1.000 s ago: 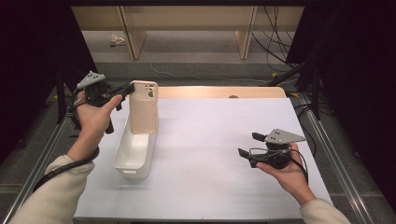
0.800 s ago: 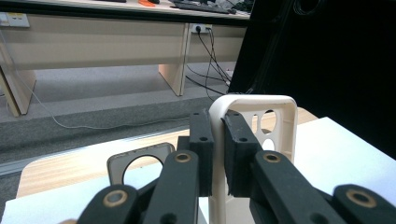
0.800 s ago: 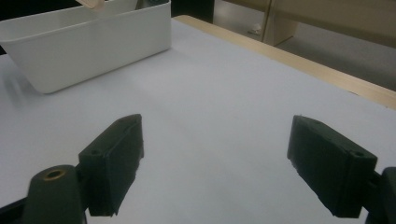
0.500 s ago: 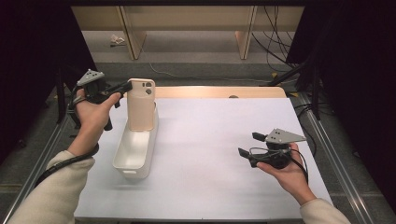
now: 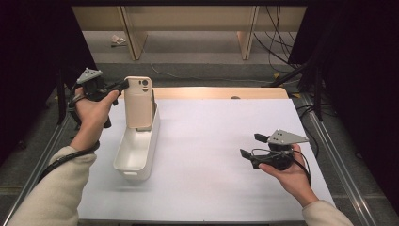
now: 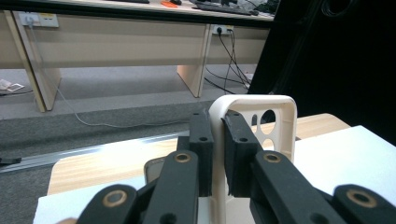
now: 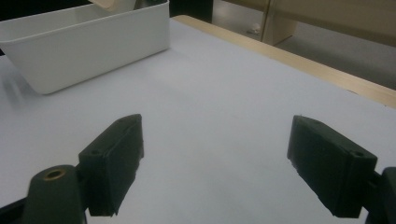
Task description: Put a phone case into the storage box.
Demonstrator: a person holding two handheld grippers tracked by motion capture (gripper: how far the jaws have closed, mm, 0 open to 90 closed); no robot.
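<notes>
A beige phone case (image 5: 139, 101) with camera cut-outs stands upright over the far end of a long white bin (image 5: 136, 150) at the table's left. My left gripper (image 5: 123, 85) is shut on the case's upper left edge; in the left gripper view the two black pads (image 6: 201, 140) pinch the case's rim (image 6: 254, 100). My right gripper (image 5: 251, 146) rests at the right of the table, held level and pointing left, jaws wide open with nothing between them (image 7: 215, 172). The bin's side (image 7: 88, 42) shows far off in the right gripper view.
A white mat (image 5: 211, 155) covers the table, with a wooden strip (image 5: 216, 92) along its far edge. Metal rails (image 5: 339, 165) run down both sides. Desk legs (image 5: 247, 33) and cables (image 5: 277, 42) stand on the floor beyond.
My left hand has carried the phone case slightly left and toward the far end of the bin. The right hand has stayed where it was.
</notes>
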